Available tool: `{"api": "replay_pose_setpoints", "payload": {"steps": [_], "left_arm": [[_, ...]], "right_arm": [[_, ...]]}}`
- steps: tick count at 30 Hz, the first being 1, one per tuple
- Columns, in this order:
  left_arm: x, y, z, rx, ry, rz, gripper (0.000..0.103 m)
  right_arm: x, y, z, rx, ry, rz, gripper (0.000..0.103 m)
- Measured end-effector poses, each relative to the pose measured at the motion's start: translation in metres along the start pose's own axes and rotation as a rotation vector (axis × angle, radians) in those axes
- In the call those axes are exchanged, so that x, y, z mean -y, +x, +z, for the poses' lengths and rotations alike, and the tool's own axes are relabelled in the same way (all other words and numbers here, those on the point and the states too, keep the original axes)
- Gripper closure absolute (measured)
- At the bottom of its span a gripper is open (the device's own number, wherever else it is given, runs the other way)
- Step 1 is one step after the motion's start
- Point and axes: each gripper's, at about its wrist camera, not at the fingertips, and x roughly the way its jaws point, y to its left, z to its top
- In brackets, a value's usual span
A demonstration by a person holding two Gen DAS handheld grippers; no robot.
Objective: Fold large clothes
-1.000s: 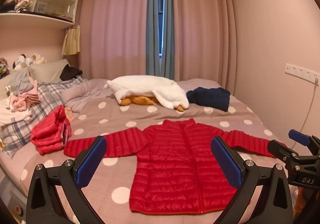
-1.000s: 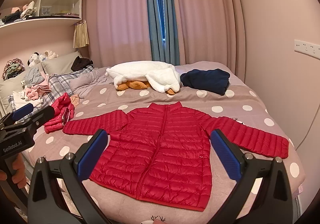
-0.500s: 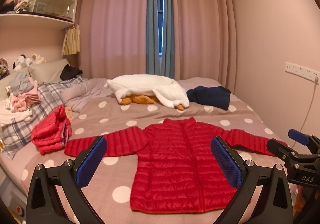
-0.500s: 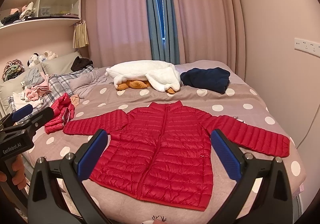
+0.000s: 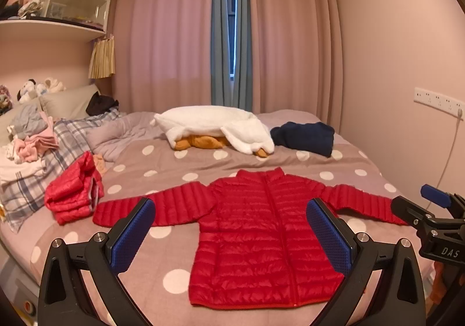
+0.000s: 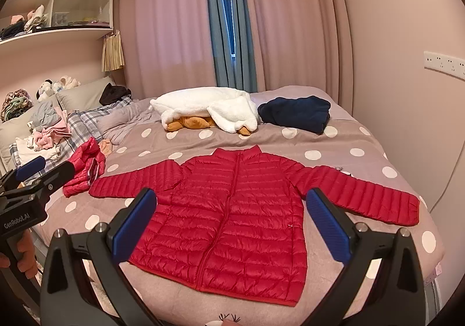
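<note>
A red puffer jacket [image 5: 261,238] is seen spread flat, sleeves out, at the lower centre of the frame on the polka-dot bed [image 5: 162,163]. The left tool [image 5: 231,234] and right tool [image 6: 232,225] are held wide, gripping nothing.

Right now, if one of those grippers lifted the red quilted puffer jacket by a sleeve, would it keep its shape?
Probably not: the red quilted puffer jacket lies limp and flat on the dotted bedspread, so it would likely droop. Its puffy quilting suggests lightness. The shell's slight sheen hints it might slip.
</note>
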Motion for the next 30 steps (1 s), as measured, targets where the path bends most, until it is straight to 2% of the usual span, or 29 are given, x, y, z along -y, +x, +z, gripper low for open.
{"api": "replay_pose_setpoints", "payload": {"steps": [17,30], "left_arm": [[-0.003,0.001,0.0,-0.02,-0.006,0.003,0.0],[-0.007,0.017,0.002,-0.033,-0.027,-0.002,0.0]], "right_arm": [[0.003,0.004,0.0,-0.007,-0.005,-0.005,0.0],[0.003,0.006,-0.003,-0.004,-0.005,-0.014,0.0]]}}
